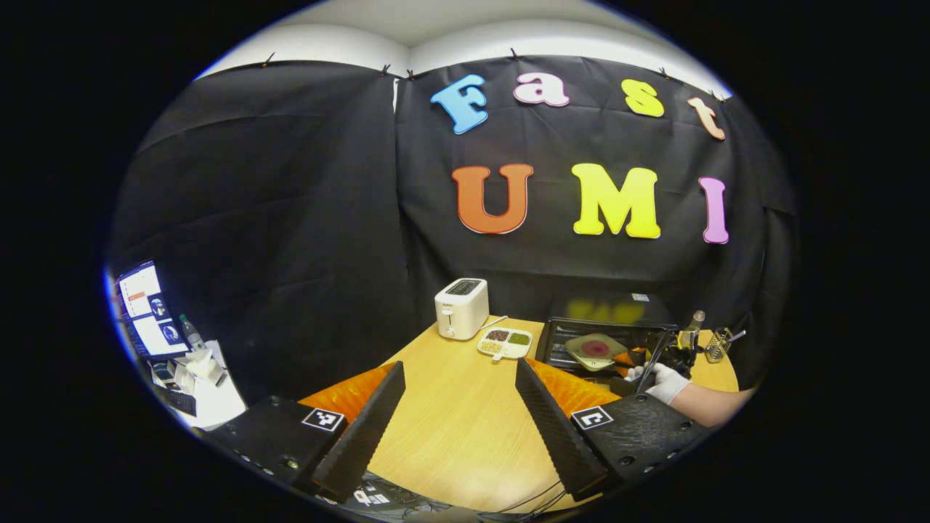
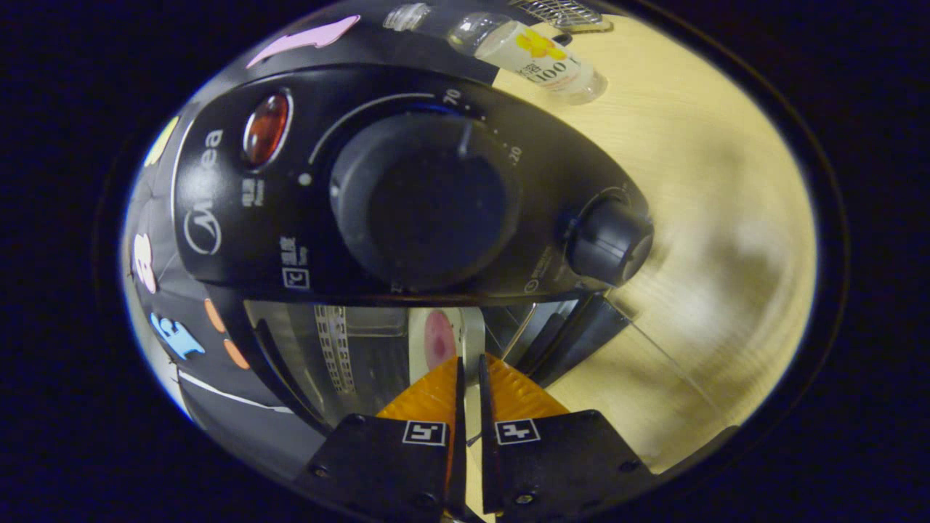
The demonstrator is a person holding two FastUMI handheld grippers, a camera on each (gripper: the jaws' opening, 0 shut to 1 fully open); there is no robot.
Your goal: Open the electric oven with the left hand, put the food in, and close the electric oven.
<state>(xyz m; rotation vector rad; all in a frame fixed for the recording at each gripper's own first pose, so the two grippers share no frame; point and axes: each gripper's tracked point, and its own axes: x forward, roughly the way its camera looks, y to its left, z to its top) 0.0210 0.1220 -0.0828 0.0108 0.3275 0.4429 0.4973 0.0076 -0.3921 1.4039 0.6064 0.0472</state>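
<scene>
The black electric oven point(image 1: 614, 312) stands at the table's far right with its door point(image 1: 558, 347) folded down. Over the door hangs a pale plate point(image 1: 596, 350) bearing a round pink piece of food point(image 1: 596, 348). A gloved hand point(image 1: 665, 381) holds my right gripper point(image 1: 633, 361) at the plate's near edge. In the right gripper view the right gripper point(image 2: 468, 378) is shut on the plate point(image 2: 471, 335) rim, with the food point(image 2: 439, 338) just inside the oven mouth under the control panel point(image 2: 407, 189). My left gripper point(image 1: 461, 392) hangs open above the table, holding nothing.
A white toaster point(image 1: 461, 307) and a divided dish of grains point(image 1: 505, 343) sit at the back of the wooden table point(image 1: 465, 436). A bottle point(image 1: 692, 330) and a wire holder point(image 1: 718, 343) stand right of the oven. A side desk with screens point(image 1: 149, 309) lies far left.
</scene>
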